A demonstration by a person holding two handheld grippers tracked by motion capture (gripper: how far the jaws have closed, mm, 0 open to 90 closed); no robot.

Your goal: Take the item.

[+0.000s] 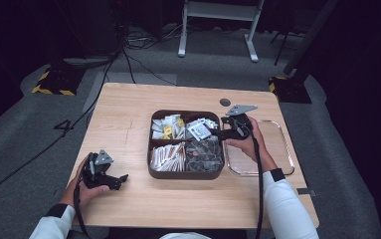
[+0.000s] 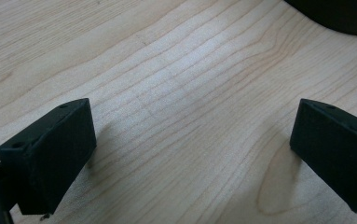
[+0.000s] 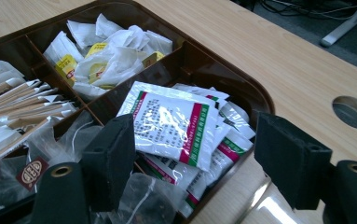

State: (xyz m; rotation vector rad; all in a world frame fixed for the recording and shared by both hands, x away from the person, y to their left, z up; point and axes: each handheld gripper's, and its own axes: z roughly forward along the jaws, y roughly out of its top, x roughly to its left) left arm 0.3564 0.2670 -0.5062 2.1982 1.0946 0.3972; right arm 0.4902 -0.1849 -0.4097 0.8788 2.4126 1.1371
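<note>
Right tool [image 1: 222, 133] held over the right rim of the dark brown four-compartment tray [image 1: 150, 149], jaws spread wide and gripping nothing, pointing toward the tray's far right compartment. Seen along that tool [image 3: 199, 156] in the right gripper view: a heap of white sachets with red and green stripes [image 3: 174, 123] just ahead of the jaws and between them in the frame, not pinched, the topmost lying flat and glossy above the others. In the high view, same sachets [image 1: 200, 128] in the far right compartment of the tray. Far left compartment loaded with white and yellow paper packets [image 1: 168, 127]; near left compartment packed with long stick packets in white and brown [image 1: 167, 157]; near right compartment stuffed with clear bags of dark contents [image 1: 205, 154]. Clear plastic tray [image 1: 282, 149] just beside the brown tray on its right, partly under the right hand [image 1: 250, 144]. Small round hole [image 1: 225, 102] in the wooden counter [image 1: 123, 119] beyond the tray. Left tool [image 1: 121, 180] resting low on the counter near its front left edge, well apart from the tray, held in the left hand [image 1: 86, 186]. In the left gripper view, jaws of that tool [image 2: 190, 154] standing wide apart with bare wood grain between them, and a corner of the brown tray [image 2: 344, 16] at the top right.
</note>
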